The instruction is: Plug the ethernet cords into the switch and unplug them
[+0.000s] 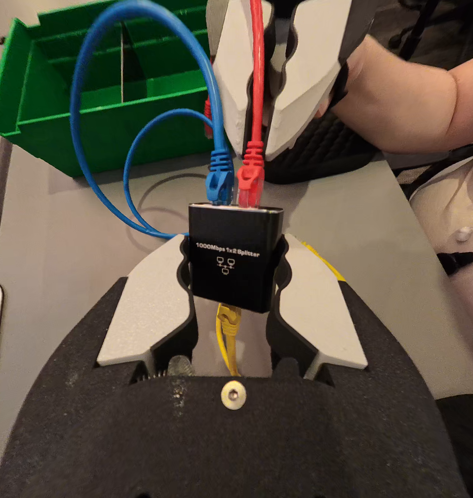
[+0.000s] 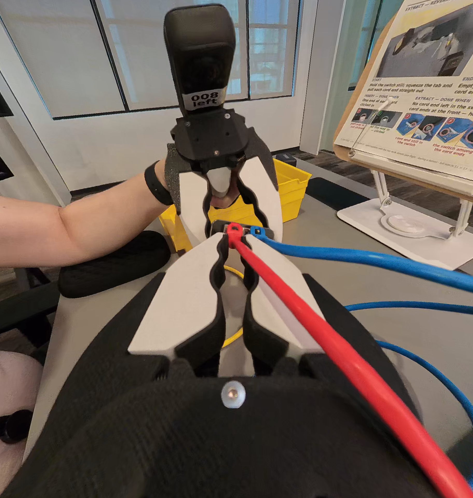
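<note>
The left gripper [image 1: 234,258] clamps the small black box-shaped switch [image 1: 234,269] while the right gripper [image 2: 234,238] pinches the red ethernet cord's [image 2: 297,304] plug boot.

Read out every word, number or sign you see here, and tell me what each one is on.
I don't repeat writing word for word, so here is where it stands.
On the switch: one line of white lettering above a small white diagram, sharp.
On the black camera housing: a white label with black print, sharp.
On the instruction sheet: headings and captions, with the finest print too small to read.
</note>
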Motion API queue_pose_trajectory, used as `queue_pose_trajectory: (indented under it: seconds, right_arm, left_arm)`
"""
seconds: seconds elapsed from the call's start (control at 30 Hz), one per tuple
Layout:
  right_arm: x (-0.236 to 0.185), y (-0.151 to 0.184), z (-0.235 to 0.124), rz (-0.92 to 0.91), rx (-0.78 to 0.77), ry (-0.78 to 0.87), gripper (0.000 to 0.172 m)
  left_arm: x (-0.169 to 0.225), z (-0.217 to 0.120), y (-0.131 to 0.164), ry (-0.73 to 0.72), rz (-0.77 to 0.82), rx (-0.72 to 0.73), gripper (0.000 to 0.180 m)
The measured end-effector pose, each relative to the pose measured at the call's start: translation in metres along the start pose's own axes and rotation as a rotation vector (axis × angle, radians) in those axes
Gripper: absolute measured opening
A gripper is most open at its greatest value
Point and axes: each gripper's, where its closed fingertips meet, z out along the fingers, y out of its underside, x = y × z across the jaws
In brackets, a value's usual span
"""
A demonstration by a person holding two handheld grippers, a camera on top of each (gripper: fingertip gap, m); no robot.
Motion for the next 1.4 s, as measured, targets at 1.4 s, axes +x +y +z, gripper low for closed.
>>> queue_pose_trajectory:
  seconds: [1.4]
  right_arm:
    - [0.008, -0.017, -0.013, -0.075, 0.114, 0.078, 0.012]
  left_arm:
    - [-0.018, -0.002, -0.016, -0.343, 0.157, -0.156, 0.061]
